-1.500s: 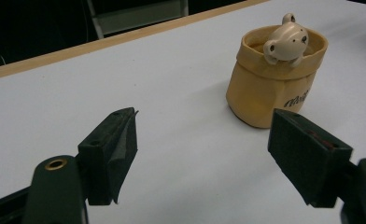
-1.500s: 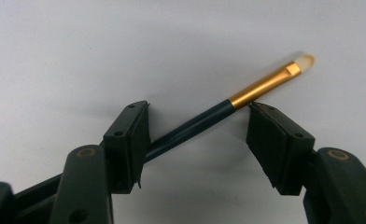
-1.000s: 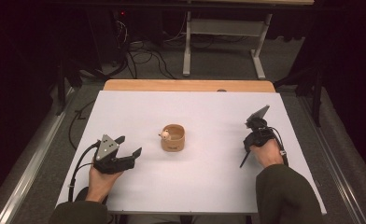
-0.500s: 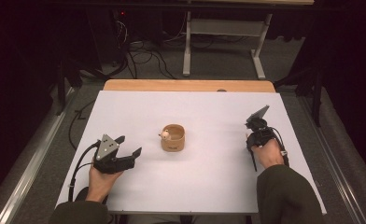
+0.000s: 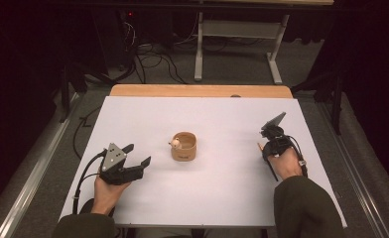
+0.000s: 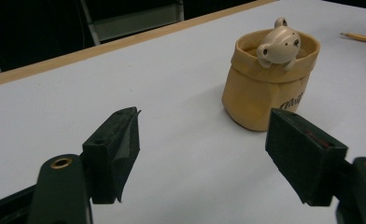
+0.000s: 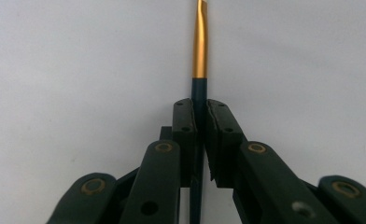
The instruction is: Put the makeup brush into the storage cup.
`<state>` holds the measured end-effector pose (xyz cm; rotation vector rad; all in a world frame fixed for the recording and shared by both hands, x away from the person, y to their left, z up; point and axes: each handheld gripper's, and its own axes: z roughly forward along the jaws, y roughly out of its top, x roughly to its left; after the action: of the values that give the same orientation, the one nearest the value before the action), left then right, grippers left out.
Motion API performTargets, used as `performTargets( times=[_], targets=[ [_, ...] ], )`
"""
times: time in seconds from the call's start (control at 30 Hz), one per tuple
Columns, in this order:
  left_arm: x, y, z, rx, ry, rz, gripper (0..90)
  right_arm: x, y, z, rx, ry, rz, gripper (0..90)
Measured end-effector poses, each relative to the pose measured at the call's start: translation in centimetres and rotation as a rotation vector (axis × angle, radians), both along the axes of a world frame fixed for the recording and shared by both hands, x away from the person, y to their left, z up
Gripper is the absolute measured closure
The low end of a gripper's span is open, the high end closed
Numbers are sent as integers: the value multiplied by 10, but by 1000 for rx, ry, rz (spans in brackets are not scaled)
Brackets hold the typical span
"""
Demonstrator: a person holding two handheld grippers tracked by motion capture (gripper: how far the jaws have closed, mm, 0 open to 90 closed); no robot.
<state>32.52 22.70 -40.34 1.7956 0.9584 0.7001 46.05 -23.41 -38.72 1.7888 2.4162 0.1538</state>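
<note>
On the white tabletop [image 5: 217, 198], a small tan ceramic pot with a cream bear figure peeking over its rim [image 5: 184, 146] stood upright near the middle, well apart from both hands. The bear hung at the pot's left edge in the high view. From the left gripper view the pot [image 6: 270, 77] sat ahead and to the right of the jaws, dark lettering low on its side.

The left gripper [image 5: 138, 154], held low at the near left of the table, lay with its jaws spread wide and nothing between them, pointing right and a little away, toward the pot. Its grey three-cornered plate [image 5: 114, 156] faced up, and a black cable [image 5: 85, 176] trailed back past the person's left hand [image 5: 104, 193].

Over on the right, the right gripper [image 5: 262, 147] was clamped on a thin dark pencil-like stick with a gold metal collar [image 7: 199, 51]. In the right gripper view the jaws pinched the dark shaft just below that collar, the tip running on ahead over the white surface. The stick's tail [image 5: 271, 169] showed beside the right hand [image 5: 287, 163], dark green sleeve [image 5: 306, 208] behind.
</note>
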Motion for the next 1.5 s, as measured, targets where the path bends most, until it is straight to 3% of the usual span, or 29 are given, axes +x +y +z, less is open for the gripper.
performTargets(
  times=[0.17,0.5,0.57,0.9,1.5],
  targets=[
    [0,0,0,1,1,-4,273,-2,0,0,-4,-14,15,849],
    [-6,-3,-2,34,20,-19,257,-5,-7,1,34,-43,62,851],
    [-9,-1,-2,35,33,-14,255,-6,-11,4,61,-66,74,851],
    [-16,6,-2,8,73,8,247,-12,-20,14,145,-128,108,851],
    [-16,6,0,-18,66,-25,260,-28,-7,32,213,-257,206,851]
  ],
)
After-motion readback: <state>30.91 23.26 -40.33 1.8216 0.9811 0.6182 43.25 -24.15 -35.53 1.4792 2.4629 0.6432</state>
